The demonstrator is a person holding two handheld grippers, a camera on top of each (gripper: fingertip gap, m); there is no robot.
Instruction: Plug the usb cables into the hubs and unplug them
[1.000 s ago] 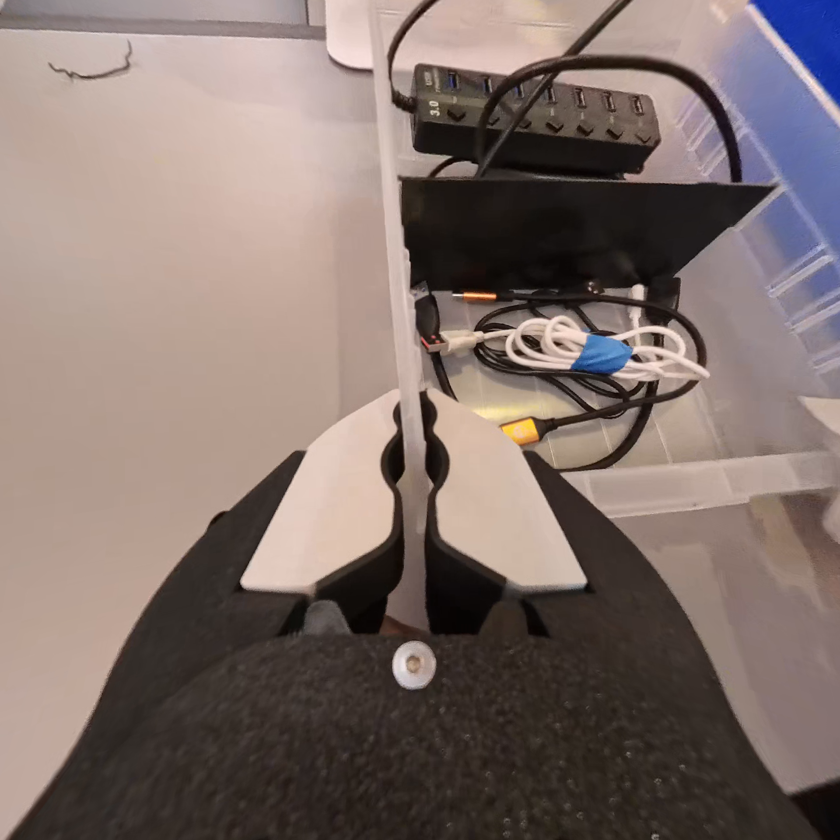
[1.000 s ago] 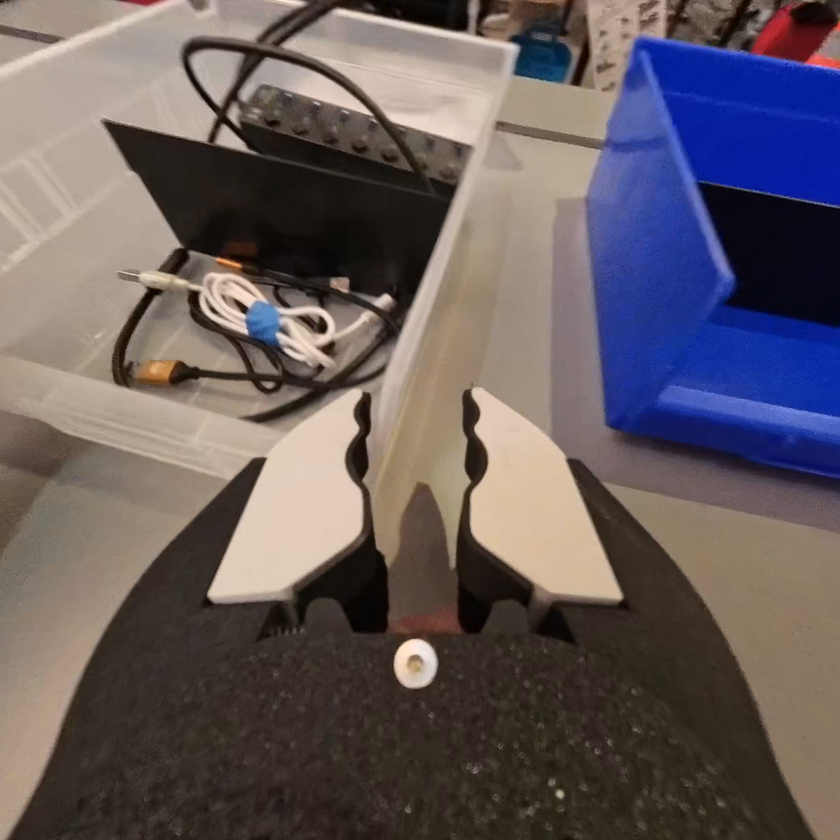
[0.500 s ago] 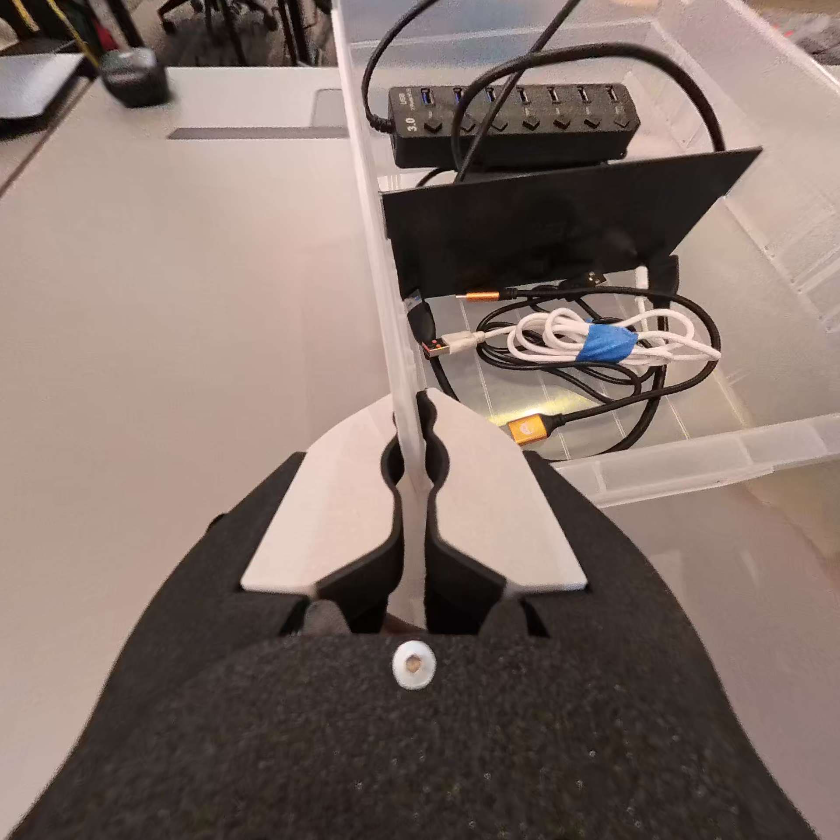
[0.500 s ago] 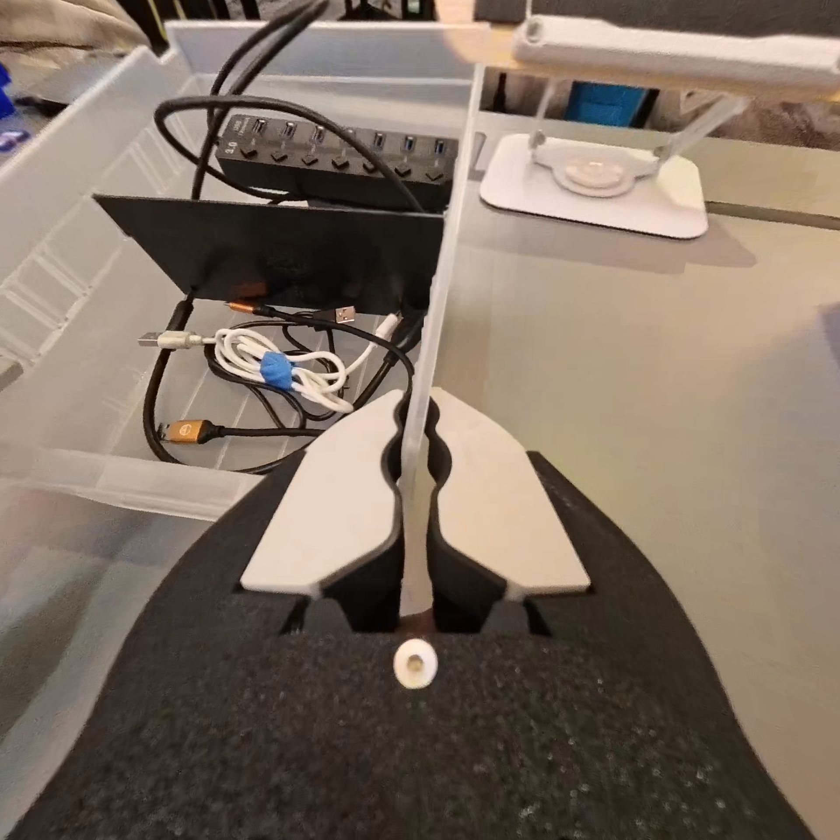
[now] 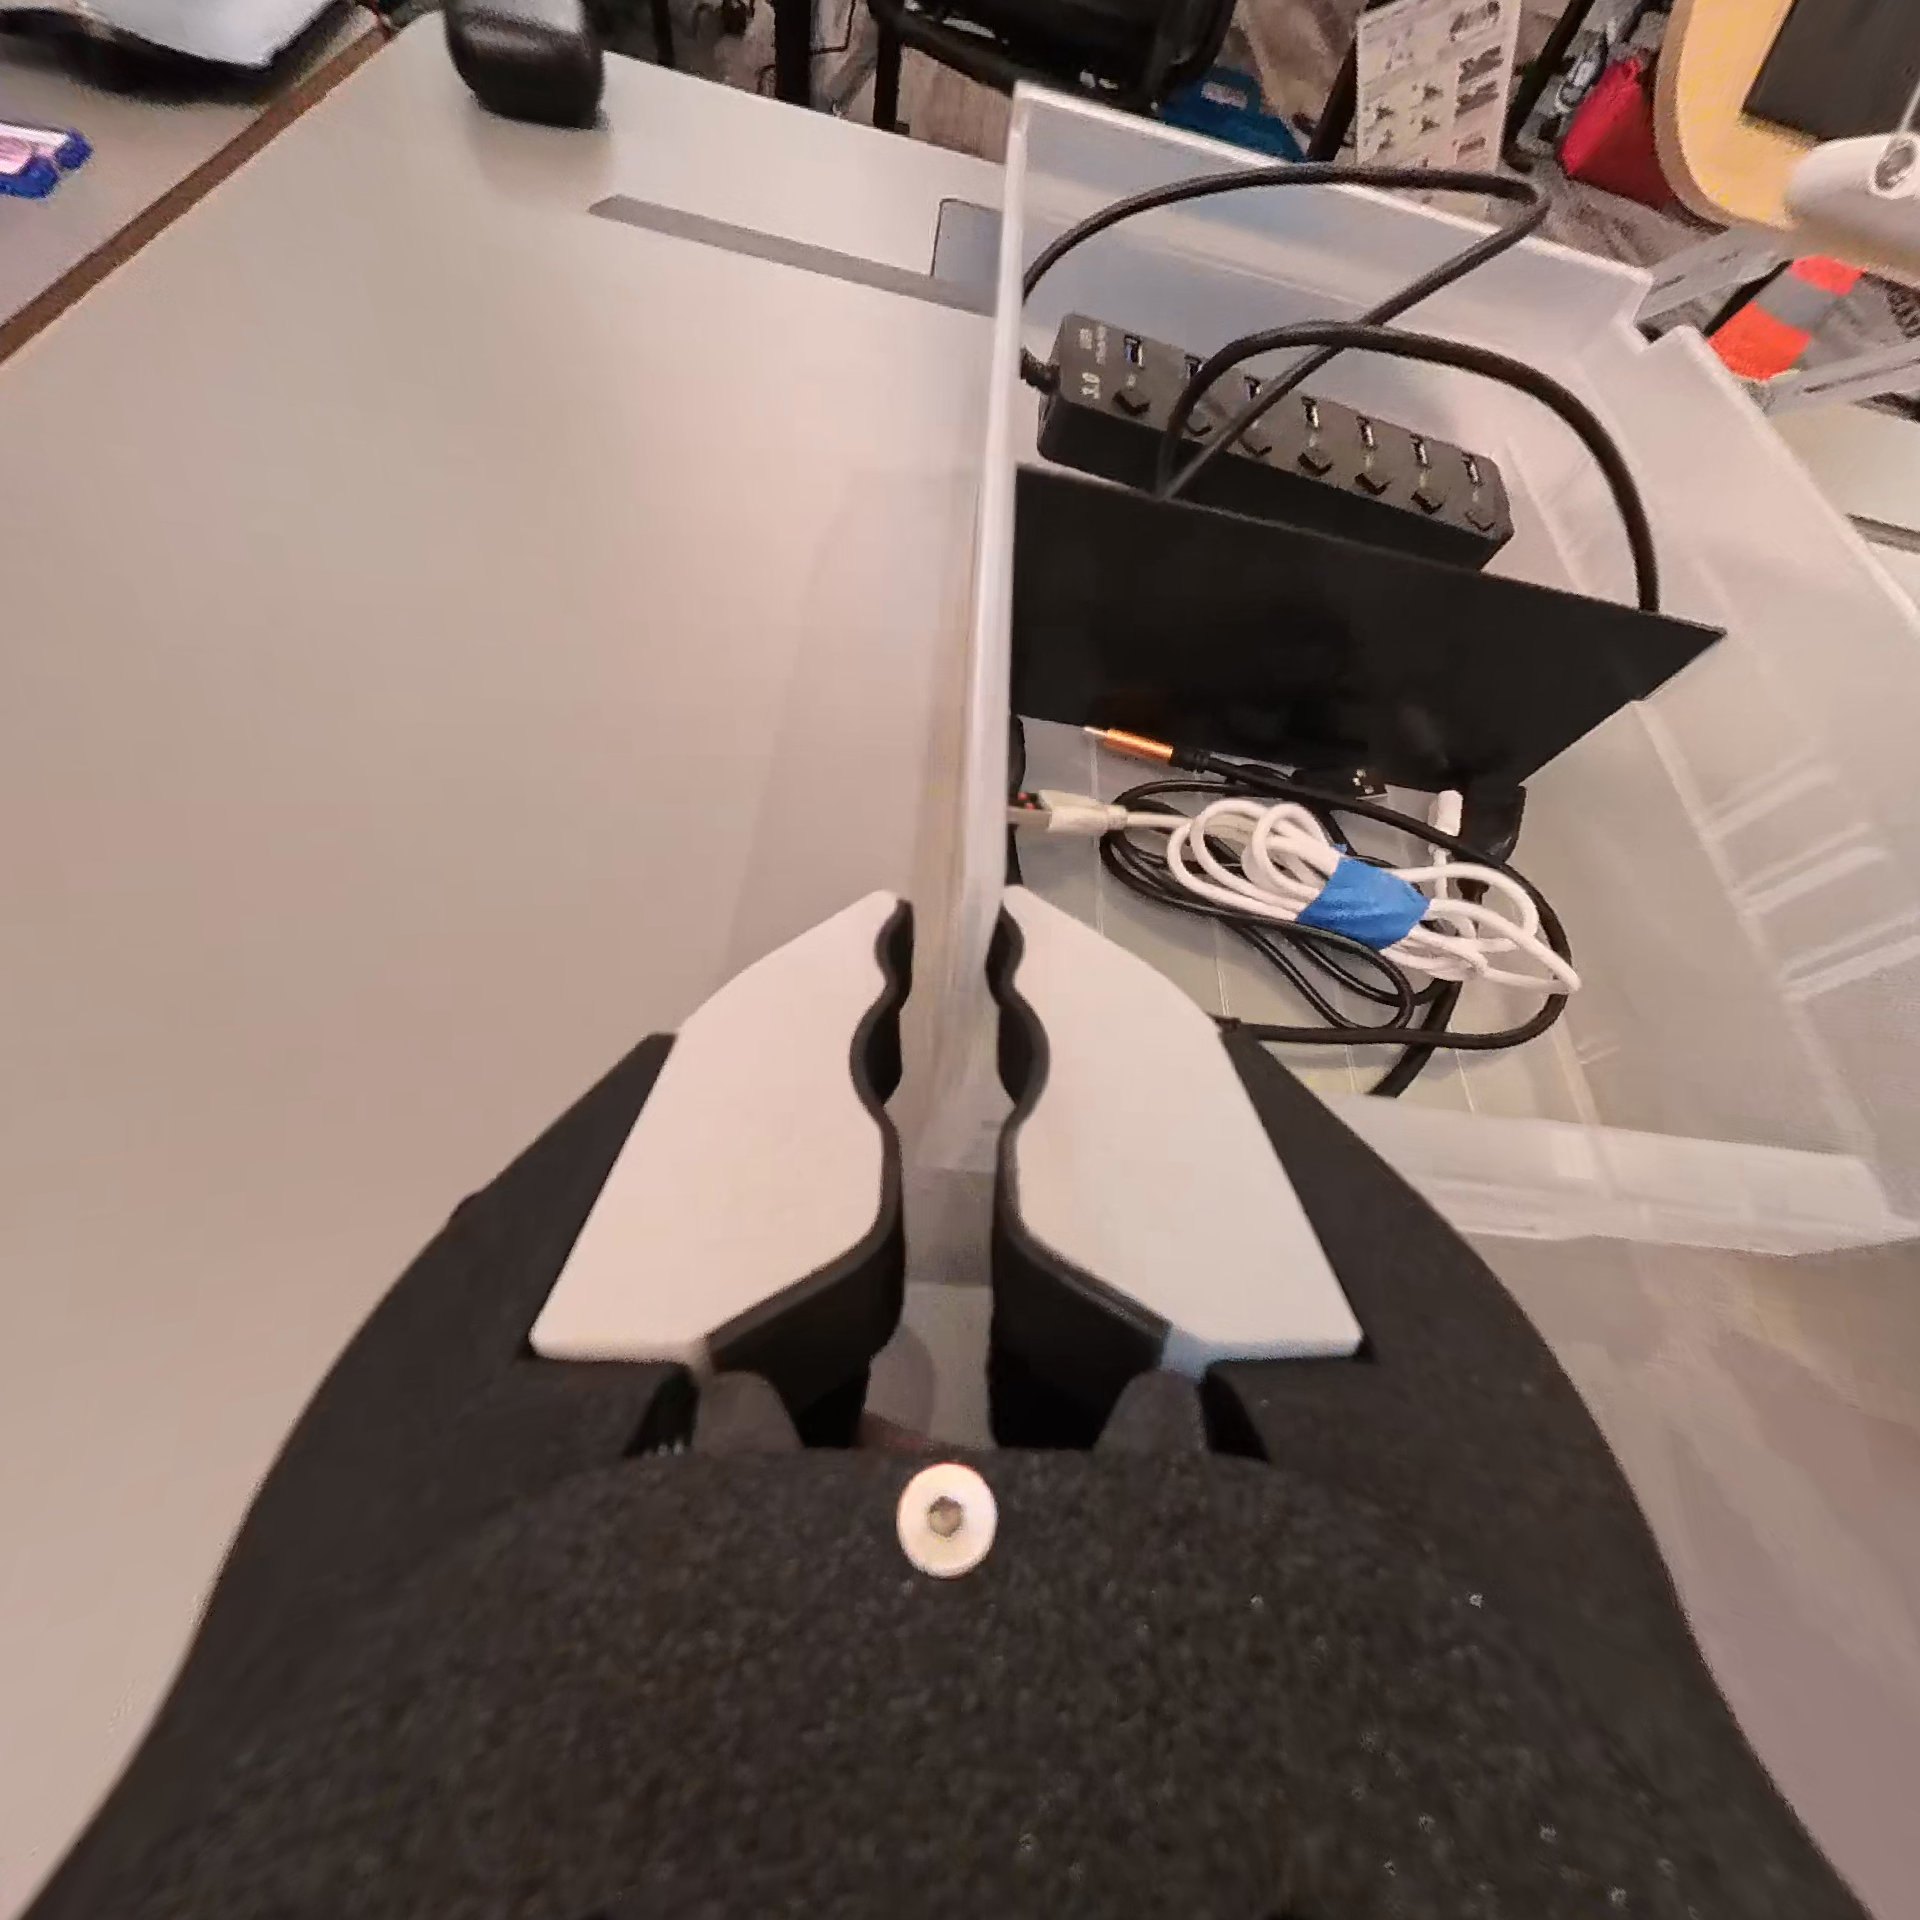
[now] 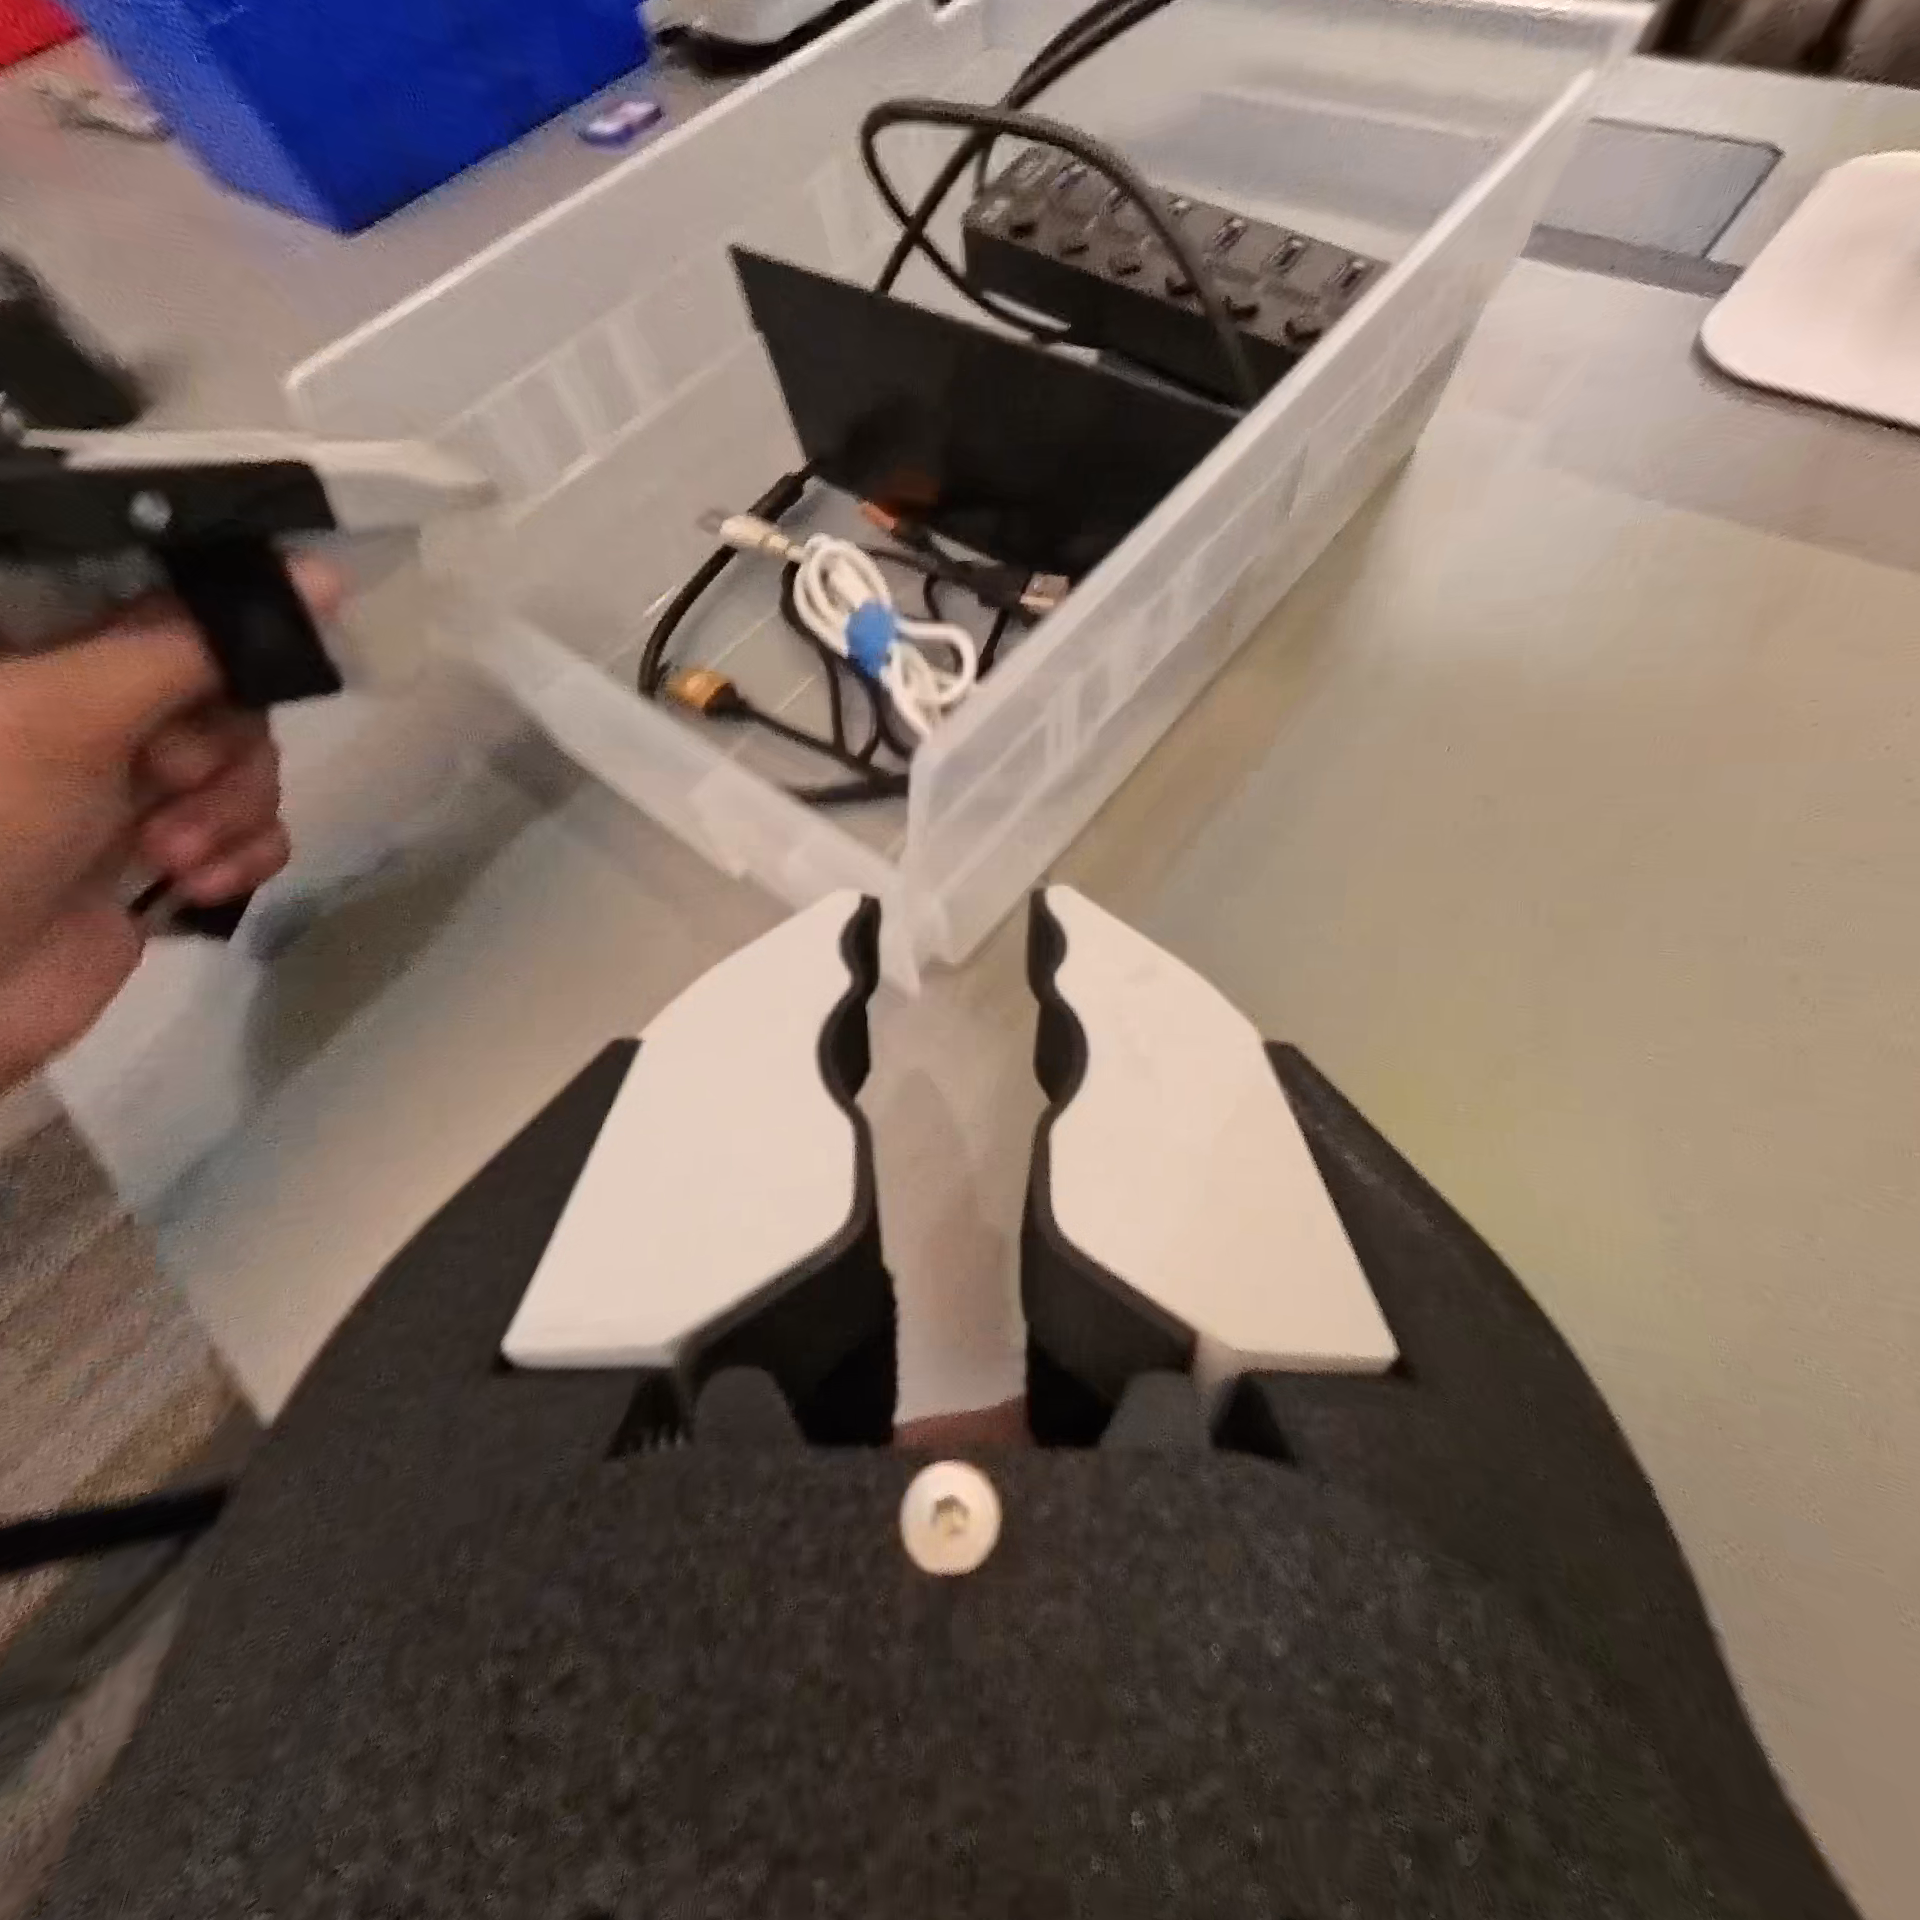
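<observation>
Behind the black divider [image 5: 1299,613] sits the rigid hub [image 5: 1278,447]; before it, limp cables [image 5: 1361,914], best pinched by their plugs. Left gripper [image 5: 951,925] clamps the bin wall [image 5: 992,520]; right gripper [image 6: 951,925] loosely straddles a corner.

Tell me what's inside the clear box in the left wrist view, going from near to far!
Black cable loop → white cable with blue tape → orange plug → black divider → black hub, all inside the clear box.
</observation>
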